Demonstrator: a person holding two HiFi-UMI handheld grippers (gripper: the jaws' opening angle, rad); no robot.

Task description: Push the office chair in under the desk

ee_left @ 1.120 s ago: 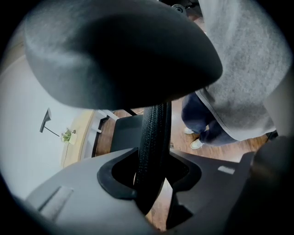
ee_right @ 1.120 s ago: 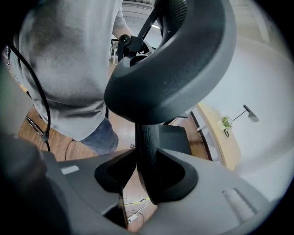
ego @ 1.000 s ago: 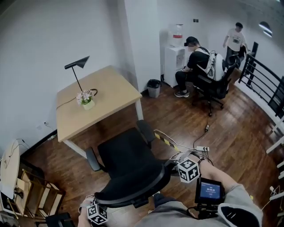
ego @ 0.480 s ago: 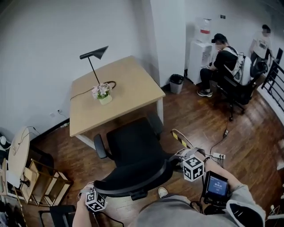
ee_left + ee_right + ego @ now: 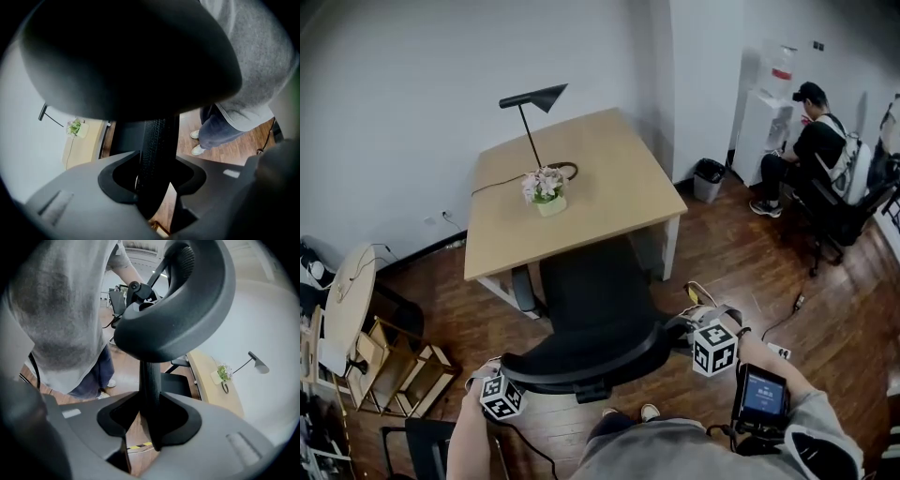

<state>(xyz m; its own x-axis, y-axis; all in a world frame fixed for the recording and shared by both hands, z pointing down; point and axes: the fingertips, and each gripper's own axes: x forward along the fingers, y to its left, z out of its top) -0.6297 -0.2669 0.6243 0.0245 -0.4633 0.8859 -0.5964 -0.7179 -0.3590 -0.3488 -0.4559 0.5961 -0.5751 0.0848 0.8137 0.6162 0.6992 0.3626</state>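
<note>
Black mesh and plastic make up the office chair point(image 5: 591, 305), which is seen from the head view with its seat pointed at the desk point(image 5: 609, 178) and its backrest point(image 5: 581, 361) turned toward the person. Its front-to-back axis runs from the person up toward the desk. The curved backrest stretches crosswise, its right end nearer the desk than its left. The front of the seat is tucked under the desk's near edge, while the rear of the seat and the backrest stand clear on the wooden floor point(image 5: 741, 272).

The left end of the backrest rim is caught between the jaws of the left gripper point(image 5: 152, 161), and those jaws are opening around it. The right end is clamped by the right gripper point(image 5: 150, 401), with the rim standing upright between its jaws.

On the light wooden desktop a black lamp point(image 5: 534, 98) and a small flower pot point(image 5: 547, 192) are placed close together. A blue-lit screen point(image 5: 764, 396) is worn on the right forearm; its writing is too small to be read. Black-and-white square patterns are carried on the gripper cubes point(image 5: 713, 348). A seated person point(image 5: 814, 141), a water dispenser point(image 5: 772, 103) and a dark bin point(image 5: 709, 178) are seen at the far right.
</note>
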